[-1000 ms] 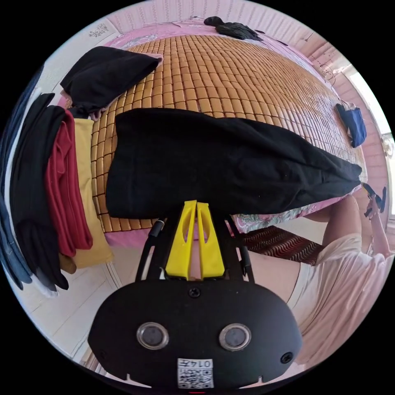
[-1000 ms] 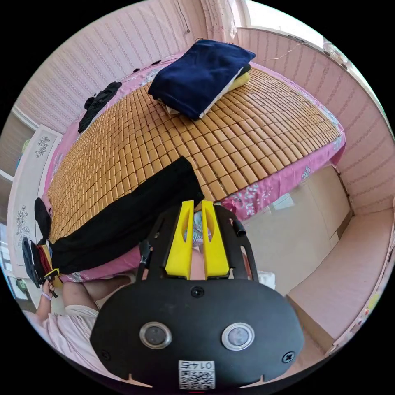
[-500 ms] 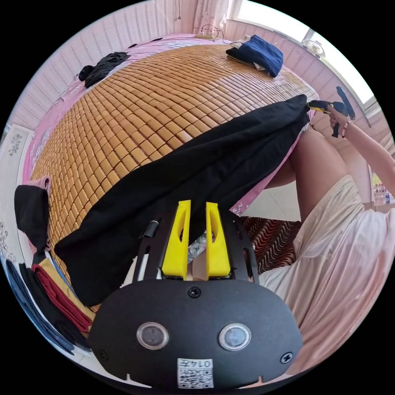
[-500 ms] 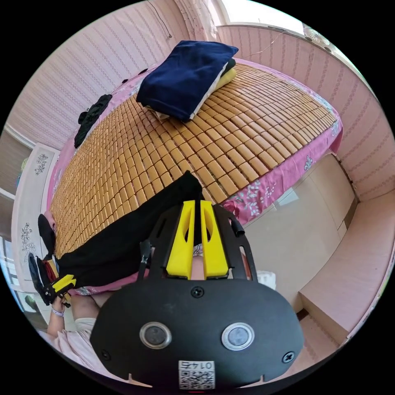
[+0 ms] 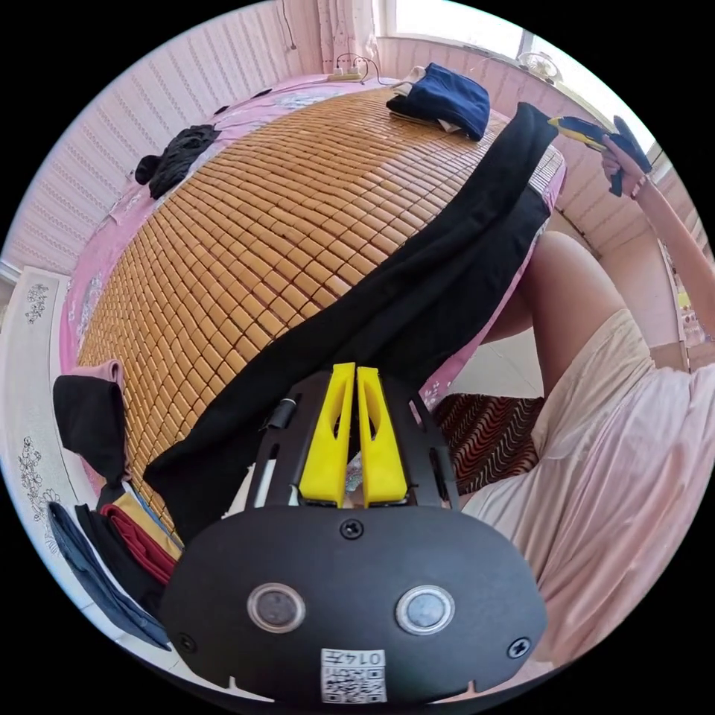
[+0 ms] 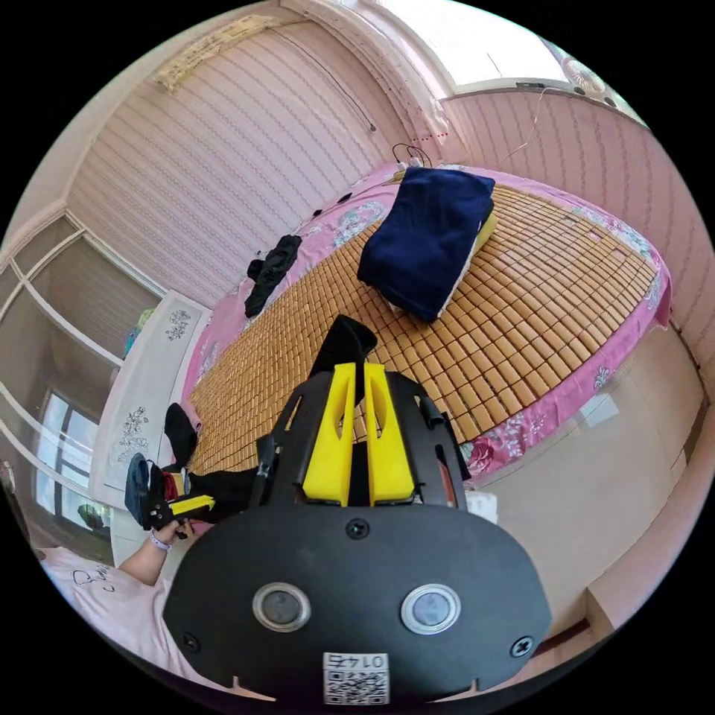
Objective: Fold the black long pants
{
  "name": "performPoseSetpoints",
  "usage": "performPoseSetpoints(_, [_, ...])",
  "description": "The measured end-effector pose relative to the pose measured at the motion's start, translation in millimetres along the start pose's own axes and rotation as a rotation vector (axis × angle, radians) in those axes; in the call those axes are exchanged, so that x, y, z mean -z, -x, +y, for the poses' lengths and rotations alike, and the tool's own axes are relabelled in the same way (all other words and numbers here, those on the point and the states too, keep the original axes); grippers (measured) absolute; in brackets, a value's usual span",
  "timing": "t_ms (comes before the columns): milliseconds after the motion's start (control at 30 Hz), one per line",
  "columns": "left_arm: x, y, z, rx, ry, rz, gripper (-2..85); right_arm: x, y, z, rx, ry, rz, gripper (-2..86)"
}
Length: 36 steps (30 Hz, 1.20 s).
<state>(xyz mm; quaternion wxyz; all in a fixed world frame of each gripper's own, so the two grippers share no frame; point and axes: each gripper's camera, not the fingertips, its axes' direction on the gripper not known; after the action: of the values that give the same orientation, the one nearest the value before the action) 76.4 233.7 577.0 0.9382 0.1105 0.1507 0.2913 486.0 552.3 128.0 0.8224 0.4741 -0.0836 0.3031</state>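
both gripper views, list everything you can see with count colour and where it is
black long pants: 1, black, stretched along the near edge of the bed, one end lifted
bamboo mat: 1, tan, covering the bed top
bed sheet: 1, pink floral, under the mat
folded stack: 1, navy on top, far part of the mat
dark garment: 1, black, crumpled near the wall
clothes pile: several, black, red, yellow, navy, at the end of the bed
left hand-held gripper: 1, yellow jaws close together, black cloth at them
right hand-held gripper: 1, yellow jaws, pants end between them
person: 1, pale pink top, beside the bed
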Motion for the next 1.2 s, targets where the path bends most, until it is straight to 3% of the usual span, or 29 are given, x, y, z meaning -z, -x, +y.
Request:
performPoseSetpoints(67, [24, 3, 12, -0.001, -0.062, -0.024, -1.0, -3, -23, 14, -0.052, 0.019, 0.060, 0.9])
performPoseSetpoints(200, [27, 8, 32, 0.001, -0.091, 0.007, -1.0, -57, -78, 47, -0.181, 0.266, 0.123, 1.1])
performPoseSetpoints(367, [13, 14, 37, 0.001, -0.018, 0.025, -1.0, -71, -83, 44, -0.205, 0.203, 0.055, 1.3])
performPoseSetpoints(467, [29, 29, 37, 0.039, -0.069, 0.017, -1.0, -71, -57, 18, -0.077, 0.146, -0.029, 1.5])
performPoseSetpoints(600, [37, 27, 46, 0.005, -0.079, 0.013, -1.0, -77, -54, 26, -0.002, 0.090, 0.079, 2.5])
performPoseSetpoints(733, [6, 10, 64, -0.023, -0.003, 0.035, -1.0, -142, -98, 61, -0.085, 0.238, 0.237, 7.6])
performPoseSetpoints(833, [-23, 11, 75, 0.004, 0.071, 0.060, -1.0, -175, -110, 74, -0.099, 0.224, 0.257, 11.4])
performPoseSetpoints(1067, [-27, 36, 88, 0.082, 0.093, 0.114, -1.0, -233, -111, 80, -0.097, 0.312, 0.148, 4.5])
performPoseSetpoints(1200, [-21, 46, 97, 0.089, 0.089, 0.127, -0.9, -245, -79, 65, 0.063, 0.293, 0.152, 2.7])
